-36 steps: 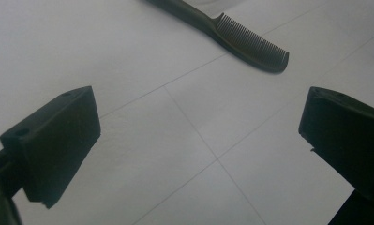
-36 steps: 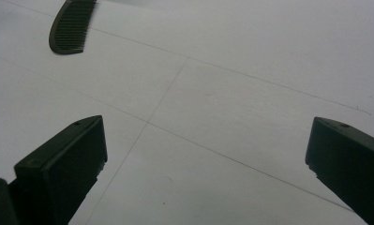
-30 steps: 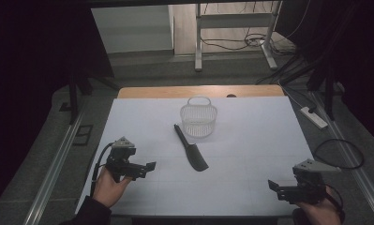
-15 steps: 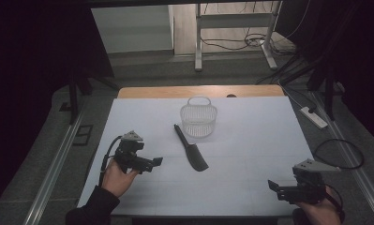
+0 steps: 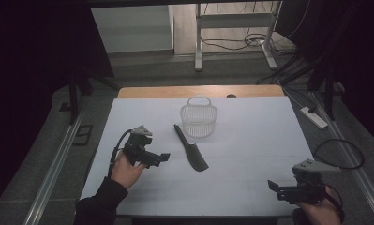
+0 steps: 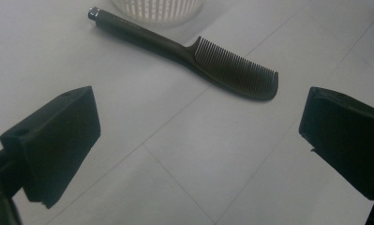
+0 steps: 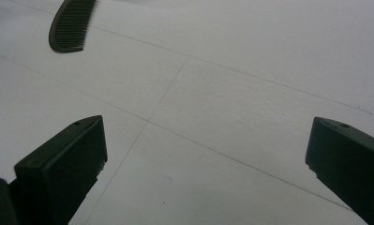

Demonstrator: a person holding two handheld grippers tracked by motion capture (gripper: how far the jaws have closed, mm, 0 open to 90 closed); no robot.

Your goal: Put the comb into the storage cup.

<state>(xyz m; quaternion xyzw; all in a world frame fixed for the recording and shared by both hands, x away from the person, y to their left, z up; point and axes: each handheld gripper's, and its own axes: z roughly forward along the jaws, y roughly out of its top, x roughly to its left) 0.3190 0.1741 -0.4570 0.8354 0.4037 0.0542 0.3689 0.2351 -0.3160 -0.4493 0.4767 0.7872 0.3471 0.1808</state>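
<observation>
Beside basket (image 5: 198, 121), comb (image 5: 191, 149); claws apart

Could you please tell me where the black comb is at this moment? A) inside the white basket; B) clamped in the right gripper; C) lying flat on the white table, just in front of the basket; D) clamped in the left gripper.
C: the comb lies flat on the table, its handle end near the basket, while both grippers are open and apart from it.

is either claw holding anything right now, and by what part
Nothing is held. Left claw and right claw are both open; the comb lies free on the table.
</observation>
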